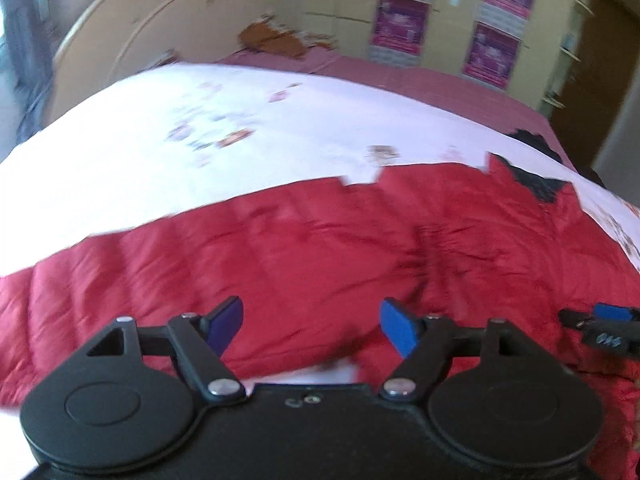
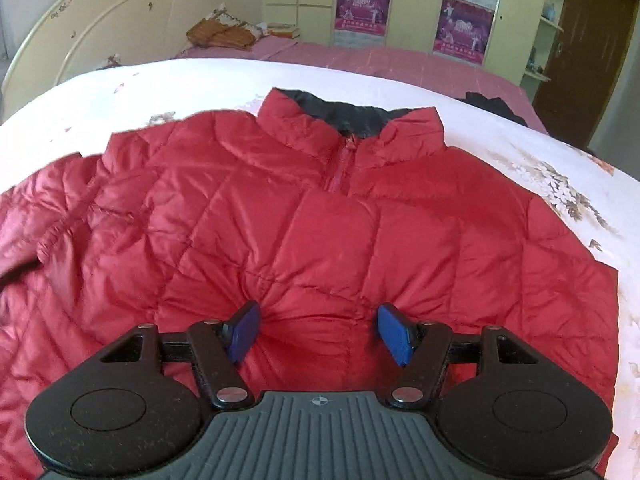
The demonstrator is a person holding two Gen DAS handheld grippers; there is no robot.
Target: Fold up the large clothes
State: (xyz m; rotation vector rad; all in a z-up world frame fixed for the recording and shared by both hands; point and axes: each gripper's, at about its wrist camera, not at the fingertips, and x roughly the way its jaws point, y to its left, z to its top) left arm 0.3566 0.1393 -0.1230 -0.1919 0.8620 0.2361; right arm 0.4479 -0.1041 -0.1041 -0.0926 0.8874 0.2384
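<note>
A red quilted puffer jacket [image 2: 304, 216] lies flat on a white floral bedspread [image 2: 168, 88], collar with dark lining [image 2: 348, 116] away from me, zip shut. My right gripper [image 2: 318, 330] is open, its blue pads [image 2: 394, 332] pressing down on the jacket's chest fabric, which puckers between them. In the left wrist view the jacket [image 1: 320, 248] stretches across the frame, blurred. My left gripper [image 1: 312, 326] is open and empty just above the jacket near its front edge. The right gripper's tip [image 1: 604, 326] shows at the right edge of that view.
The bed has a cream headboard [image 2: 120, 28] at the back left and a pink sheet [image 2: 400, 64] beyond the bedspread. Orange-brown cloth [image 2: 222, 34] lies near the headboard. A dark garment [image 2: 492, 106] lies at the far right. Cupboards with posters [image 2: 464, 28] and a brown door [image 2: 588, 52] stand behind.
</note>
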